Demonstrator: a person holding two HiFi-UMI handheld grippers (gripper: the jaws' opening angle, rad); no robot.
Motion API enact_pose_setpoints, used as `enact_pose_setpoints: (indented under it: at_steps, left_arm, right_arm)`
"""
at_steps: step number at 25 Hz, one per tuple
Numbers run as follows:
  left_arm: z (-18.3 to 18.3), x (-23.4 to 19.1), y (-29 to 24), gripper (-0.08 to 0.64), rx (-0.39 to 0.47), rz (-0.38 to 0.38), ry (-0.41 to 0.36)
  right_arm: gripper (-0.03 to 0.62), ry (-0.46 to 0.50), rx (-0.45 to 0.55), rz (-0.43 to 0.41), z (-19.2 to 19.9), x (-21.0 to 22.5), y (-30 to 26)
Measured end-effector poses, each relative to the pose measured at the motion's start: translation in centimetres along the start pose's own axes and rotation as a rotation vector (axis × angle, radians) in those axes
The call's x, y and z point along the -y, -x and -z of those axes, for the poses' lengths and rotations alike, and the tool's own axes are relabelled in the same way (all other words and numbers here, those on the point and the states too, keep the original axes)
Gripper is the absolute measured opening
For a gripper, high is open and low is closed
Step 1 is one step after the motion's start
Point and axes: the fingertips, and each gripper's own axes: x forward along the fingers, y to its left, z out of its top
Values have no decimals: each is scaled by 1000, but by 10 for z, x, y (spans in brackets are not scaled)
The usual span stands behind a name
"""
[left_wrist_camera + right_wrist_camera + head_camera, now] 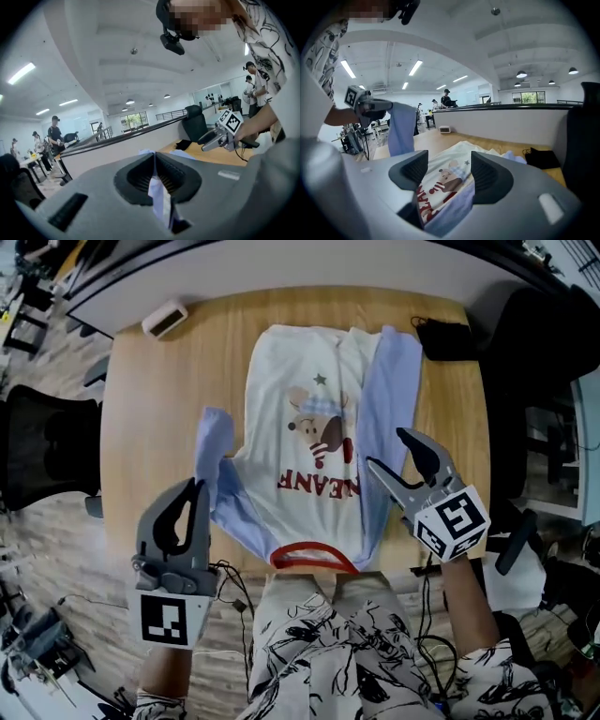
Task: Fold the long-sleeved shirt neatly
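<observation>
Left gripper (198,486), seven o'clock, jaws clamped on the blue sleeve (214,439); right gripper (384,448) has jaws apart, empty, so lifting could drag the shirt (300,390) askew

The shirt (309,427) lies in the middle of the tabletop (150,399). A box (164,319) sits at the far left corner, a pouch (445,338) at the far right.

white shirt (291,381), pale blue sleeves (392,381), red collar and lettering; tan table (150,418).
</observation>
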Motion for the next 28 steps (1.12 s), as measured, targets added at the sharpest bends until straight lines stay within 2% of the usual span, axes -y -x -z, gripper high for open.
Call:
enact_pose_setpoints:
  at_steps: [2, 3, 6, 10, 14, 19, 20, 21, 22, 25, 28]
  left_arm:
    - [7, 40, -17, 21, 12, -5, 37]
    - [16, 61, -26, 20, 2, -6, 32]
    - [64, 123, -52, 21, -117, 14, -36]
    - [126, 187, -83, 21, -184, 54, -2]
    - [164, 233, -95, 23, -238, 134, -78]
    - [192, 269, -97, 28, -286, 235, -72]
    - [195, 276, -98, 65, -287, 274, -65]
    - [198, 284, -99, 194, -286, 317, -56]
    - [198, 290, -99, 287, -280, 354, -46]
    - [191, 292, -94, 334, -243, 412, -21]
    - [173, 272, -90, 336, -208, 393, 30]
  right_arm:
    - [299, 11, 13, 22, -5, 18, 26]
    - [299, 16, 12, 36, -4, 28, 37]
    - [302, 21, -7, 70, 11, 55, 63]
    - [304, 42, -46, 83, 38, 78, 82]
    - [305, 54, -83, 81, 56, 90, 86]
    - [311, 60, -112, 86, 68, 100, 72]
    - [313, 61, -118, 88, 71, 104, 67]
    - [314, 62, -127, 90, 73, 108, 61]
    - [319, 61, -137, 94, 76, 112, 55]
    - [324, 53, -161, 114, 80, 128, 32]
    - [326, 20, -160, 138, 79, 153, 2]
